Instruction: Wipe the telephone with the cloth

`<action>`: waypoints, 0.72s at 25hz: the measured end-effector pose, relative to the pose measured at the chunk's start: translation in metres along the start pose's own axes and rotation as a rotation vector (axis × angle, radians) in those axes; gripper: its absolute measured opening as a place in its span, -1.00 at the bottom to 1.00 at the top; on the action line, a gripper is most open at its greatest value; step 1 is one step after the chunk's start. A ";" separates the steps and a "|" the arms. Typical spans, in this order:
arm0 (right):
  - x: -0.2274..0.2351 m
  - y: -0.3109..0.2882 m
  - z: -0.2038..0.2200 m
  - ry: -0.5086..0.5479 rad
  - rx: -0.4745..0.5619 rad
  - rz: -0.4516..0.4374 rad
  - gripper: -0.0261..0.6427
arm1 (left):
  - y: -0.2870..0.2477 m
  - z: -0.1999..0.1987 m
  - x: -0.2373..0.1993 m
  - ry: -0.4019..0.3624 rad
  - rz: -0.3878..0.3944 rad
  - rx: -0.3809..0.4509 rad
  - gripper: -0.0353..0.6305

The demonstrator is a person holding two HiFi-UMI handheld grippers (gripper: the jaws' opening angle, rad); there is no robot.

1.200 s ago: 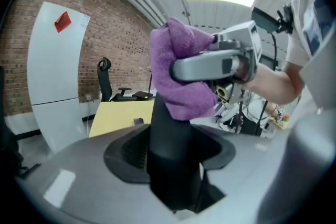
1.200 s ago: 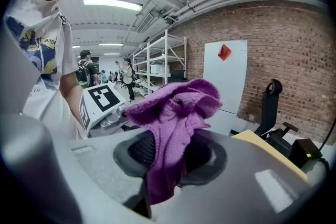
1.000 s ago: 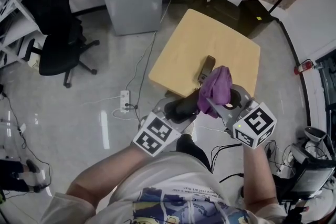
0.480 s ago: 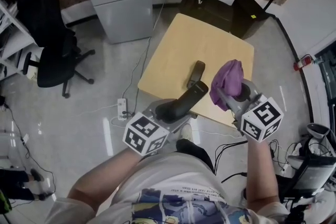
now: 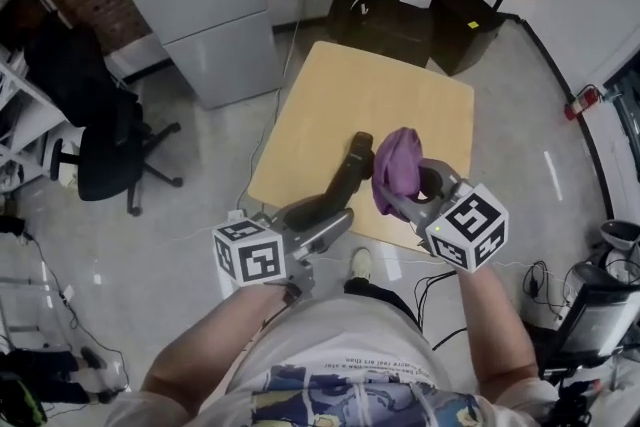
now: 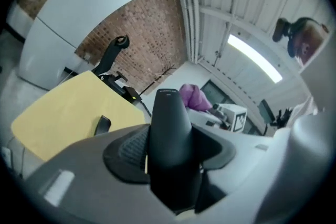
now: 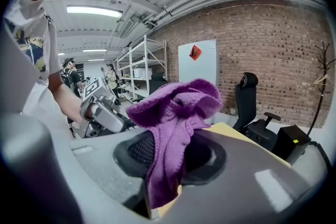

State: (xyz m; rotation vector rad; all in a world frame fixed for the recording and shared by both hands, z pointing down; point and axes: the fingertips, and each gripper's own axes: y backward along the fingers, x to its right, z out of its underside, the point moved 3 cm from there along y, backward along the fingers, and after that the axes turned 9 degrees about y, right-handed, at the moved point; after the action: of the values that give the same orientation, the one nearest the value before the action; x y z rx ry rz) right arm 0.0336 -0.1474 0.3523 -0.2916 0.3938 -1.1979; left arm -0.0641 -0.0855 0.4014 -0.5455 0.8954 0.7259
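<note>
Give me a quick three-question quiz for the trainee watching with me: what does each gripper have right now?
1. The purple cloth is clamped in which gripper? A left, B right, C neither.
2. True or false: both grippers are empty.
3. Fill in: the jaws of the left gripper are shut on the black ____.
Key: 1 B, the right gripper. 2 false. 3 handset.
</note>
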 end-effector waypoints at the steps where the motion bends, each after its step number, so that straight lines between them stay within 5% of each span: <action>1: 0.000 -0.001 0.000 -0.001 0.004 -0.010 -0.59 | -0.003 -0.003 0.000 0.039 0.016 0.015 -0.13; 11: -0.019 -0.018 0.007 0.003 0.030 -0.142 -0.59 | -0.025 -0.024 0.006 0.366 0.220 0.129 -0.13; 18: -0.036 -0.022 0.011 0.037 0.032 -0.247 -0.59 | -0.036 -0.036 0.009 0.409 0.279 0.176 -0.13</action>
State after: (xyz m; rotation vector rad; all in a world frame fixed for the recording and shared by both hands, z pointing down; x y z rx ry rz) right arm 0.0092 -0.1209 0.3764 -0.2966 0.3778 -1.4526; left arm -0.0512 -0.1310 0.3798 -0.4214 1.4236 0.7905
